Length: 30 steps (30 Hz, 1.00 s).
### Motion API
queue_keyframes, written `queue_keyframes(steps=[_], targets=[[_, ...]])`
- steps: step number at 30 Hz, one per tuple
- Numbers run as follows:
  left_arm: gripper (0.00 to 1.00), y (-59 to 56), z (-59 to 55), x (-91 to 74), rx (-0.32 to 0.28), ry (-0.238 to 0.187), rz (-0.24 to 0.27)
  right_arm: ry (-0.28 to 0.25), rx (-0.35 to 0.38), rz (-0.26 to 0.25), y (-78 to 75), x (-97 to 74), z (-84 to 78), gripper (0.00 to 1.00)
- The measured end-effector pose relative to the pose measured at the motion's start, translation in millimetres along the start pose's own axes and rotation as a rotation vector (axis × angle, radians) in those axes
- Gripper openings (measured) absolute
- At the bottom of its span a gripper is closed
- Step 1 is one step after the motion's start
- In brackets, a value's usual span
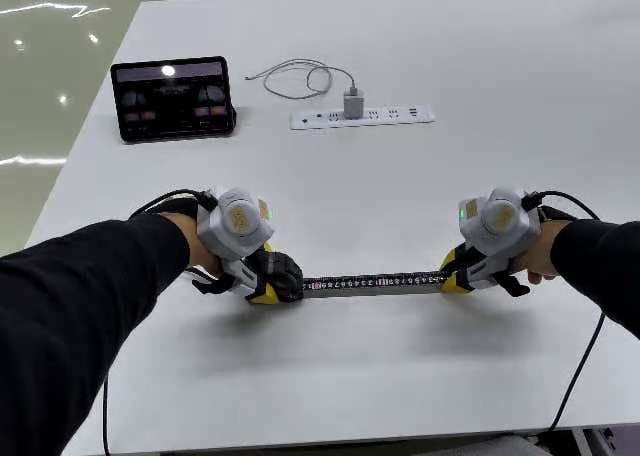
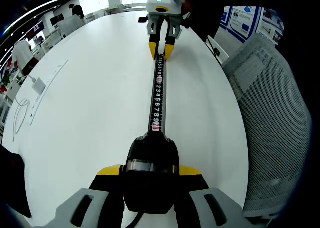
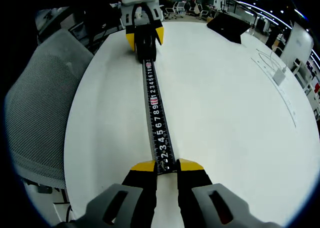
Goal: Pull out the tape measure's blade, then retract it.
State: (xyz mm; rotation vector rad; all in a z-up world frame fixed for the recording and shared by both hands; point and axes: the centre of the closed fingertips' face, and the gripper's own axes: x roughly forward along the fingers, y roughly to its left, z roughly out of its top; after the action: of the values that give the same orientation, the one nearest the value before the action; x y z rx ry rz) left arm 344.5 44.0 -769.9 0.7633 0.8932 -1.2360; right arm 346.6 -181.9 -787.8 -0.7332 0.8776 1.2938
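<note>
On the white worktop (image 1: 480,56), near its front edge, two hand-held tools face each other with a tape measure stretched between them. A grey mesh chair (image 2: 272,103) stands just off that edge, beside the person. Towards the far left corner a dark tablet (image 1: 173,98) is propped up with its screen lit.

The left tool (image 2: 150,170) is clenched on the tape measure case (image 1: 280,274). Its yellow-tipped jaws stand fairly wide and press the black body from both sides, and the case rests on the worktop with its mouth turned towards the other tool.

The right tool (image 3: 165,164) has its jaws drawn almost together and pinches the free end of the blade (image 3: 152,98), with the lowest printed numbers just past its tips. The blade is pulled out and runs straight and flat along the worktop from the case to this tool, its black face and white numerals turned upward, with one numeral marked in red part-way along.

A white power strip (image 1: 362,117) lies well beyond the blade, and a small charger (image 1: 353,104) is plugged into it.
</note>
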Motion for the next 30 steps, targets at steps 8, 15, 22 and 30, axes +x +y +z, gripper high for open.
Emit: queue_keyframes(steps=[8,15,22,30], targets=[[0.35,0.1,0.1,0.1,0.001,0.0,0.0,0.005,0.003,-0.001,-0.2,-2.4,-2.8,0.1],[0.35,1.2,-0.4,0.8,0.001,-0.004,0.004,0.004,0.013,-0.003,-0.7,-5.1,-6.6,0.1],[0.35,2.1,-0.9,1.3,0.003,-0.004,0.004,0.011,0.012,-0.006,-0.9,-7.1,-9.8,0.1],[0.35,2.9,-1.4,2.0,0.002,-0.003,0.004,0.016,0.013,-0.005,-1.1,-7.7,-10.9,0.1]])
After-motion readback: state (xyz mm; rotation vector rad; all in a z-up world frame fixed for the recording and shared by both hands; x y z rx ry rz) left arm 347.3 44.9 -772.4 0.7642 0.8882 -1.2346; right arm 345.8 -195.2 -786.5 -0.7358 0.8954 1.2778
